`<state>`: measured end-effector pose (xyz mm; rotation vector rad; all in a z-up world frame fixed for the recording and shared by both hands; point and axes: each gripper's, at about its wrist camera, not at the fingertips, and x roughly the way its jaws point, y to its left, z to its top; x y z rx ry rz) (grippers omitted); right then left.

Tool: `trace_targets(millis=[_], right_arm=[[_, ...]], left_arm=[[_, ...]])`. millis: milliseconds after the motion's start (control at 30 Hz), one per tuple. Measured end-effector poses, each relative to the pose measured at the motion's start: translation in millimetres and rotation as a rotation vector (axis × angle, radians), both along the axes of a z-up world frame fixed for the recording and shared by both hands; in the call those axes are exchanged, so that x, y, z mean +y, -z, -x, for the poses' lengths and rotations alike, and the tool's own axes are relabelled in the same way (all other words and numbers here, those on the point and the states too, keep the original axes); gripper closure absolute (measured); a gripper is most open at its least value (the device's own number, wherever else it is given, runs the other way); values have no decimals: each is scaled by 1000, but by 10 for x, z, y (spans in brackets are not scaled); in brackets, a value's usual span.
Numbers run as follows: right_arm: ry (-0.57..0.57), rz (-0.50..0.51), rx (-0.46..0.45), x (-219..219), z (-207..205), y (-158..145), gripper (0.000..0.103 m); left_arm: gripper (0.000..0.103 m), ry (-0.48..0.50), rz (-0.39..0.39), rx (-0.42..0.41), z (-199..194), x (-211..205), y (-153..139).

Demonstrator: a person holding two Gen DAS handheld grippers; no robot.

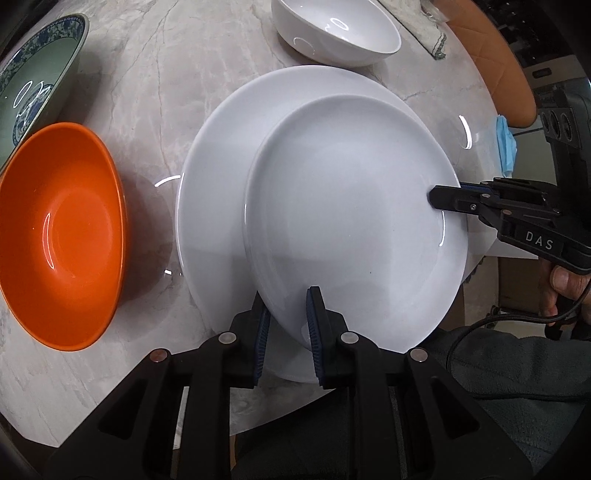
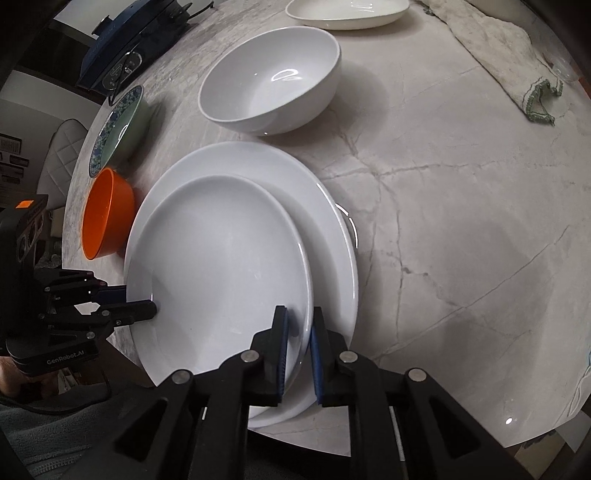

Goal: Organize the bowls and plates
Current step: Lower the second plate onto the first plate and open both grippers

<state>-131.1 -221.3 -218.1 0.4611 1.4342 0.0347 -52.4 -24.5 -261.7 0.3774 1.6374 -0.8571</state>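
A smaller white plate lies over a larger white plate on the marble table. My left gripper is shut on the smaller plate's near rim. My right gripper is shut on the same plate's rim on the opposite side; it shows in the left wrist view at the right. The smaller plate and larger plate also show in the right wrist view, with my left gripper at their left. An orange bowl, a green patterned bowl and a white bowl stand around.
A shallow white dish sits at the far edge. A cloth lies at the far right. A dark appliance stands at the far left. The table edge is close to me.
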Motion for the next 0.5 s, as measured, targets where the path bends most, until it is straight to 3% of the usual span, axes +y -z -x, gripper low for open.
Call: trace_targets(millis=[133,200,233,267,367,433,500], right_arm=[[-8,23,-13,4,33,-12,87],[-11,35,-21,38,43,-20,85],[-12,33,-27,54,46,-26,79],[-10,28,-37,64,56,-34,76],[-15,35,-60,125,78,-61,60],[-19,50,-74,162,93,-103,43],[2,64,-87,152,129,-154,37]], left_arm=[[78,9,15,2,-94,18,-13],[61,15,38,-10,-109,10,-62],[43,16,57,-17,-127,0,-115],[33,17,67,-27,-127,-2,-149],[25,25,78,-41,-118,1,-217],[25,16,95,-41,-129,29,-290],[23,3,110,-49,-173,75,-382]])
